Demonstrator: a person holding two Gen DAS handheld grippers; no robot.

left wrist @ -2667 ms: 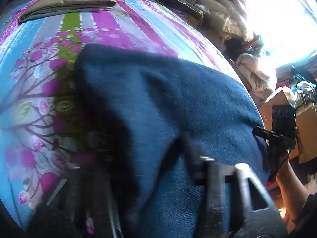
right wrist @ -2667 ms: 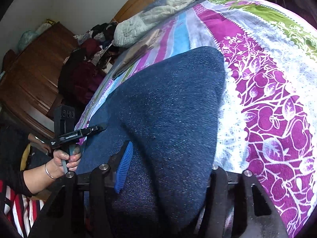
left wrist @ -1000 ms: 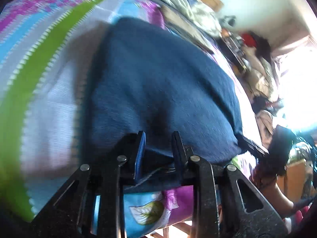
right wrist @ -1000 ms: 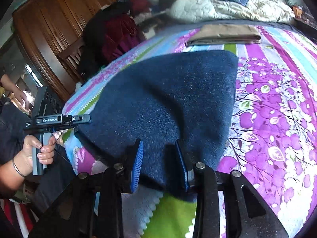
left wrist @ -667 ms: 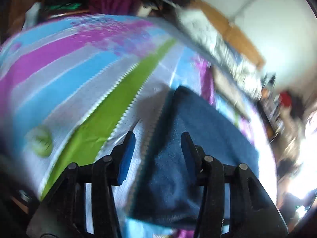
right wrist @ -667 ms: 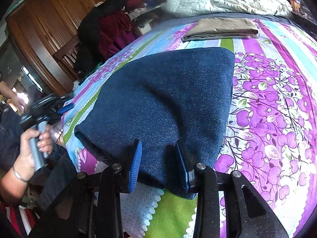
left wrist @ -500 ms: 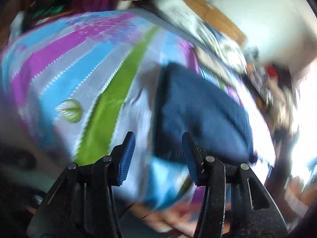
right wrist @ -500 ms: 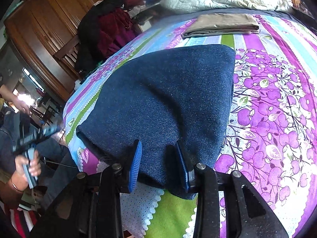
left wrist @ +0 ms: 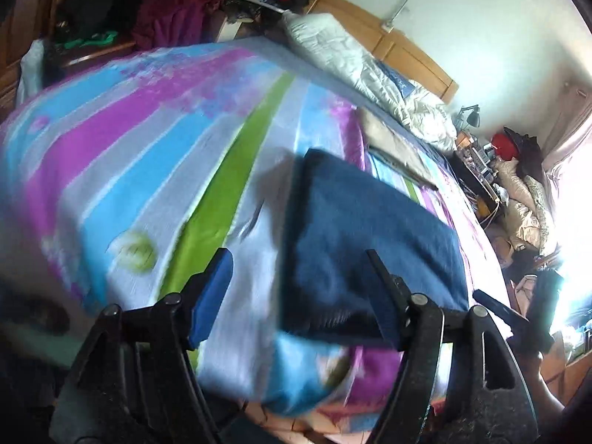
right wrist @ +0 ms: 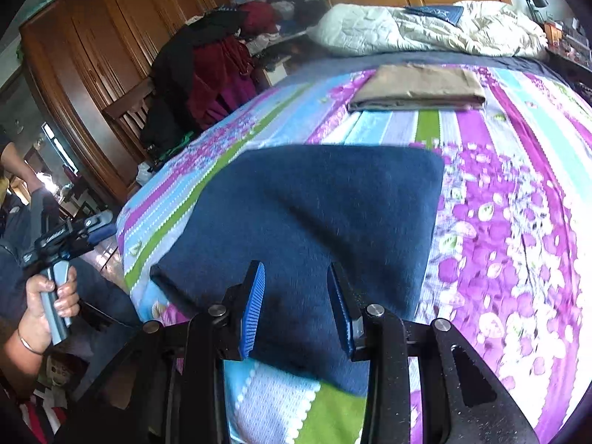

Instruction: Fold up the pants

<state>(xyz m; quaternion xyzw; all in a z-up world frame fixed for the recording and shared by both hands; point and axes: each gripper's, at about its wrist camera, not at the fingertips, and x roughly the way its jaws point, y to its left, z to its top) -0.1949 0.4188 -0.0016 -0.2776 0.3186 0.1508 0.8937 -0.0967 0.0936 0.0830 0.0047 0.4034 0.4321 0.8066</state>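
Both tongs were agape and empty: the right gripper (right wrist: 296, 305) hovered over the near edge of the folded pants (right wrist: 314, 214), the left gripper (left wrist: 296, 292) off their left side. Lying near the bedspread (right wrist: 518, 222) edge, a careless nudge might have undone the fold.

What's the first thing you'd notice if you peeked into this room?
The folded dark blue jeans lying near the foot of the bed, on a bright striped and flowered bedsheet. Both black claws with blue pads stand open: the right claw hangs over the jeans' near edge, the left claw beside them. Farther up the bed lie folded tan pants.
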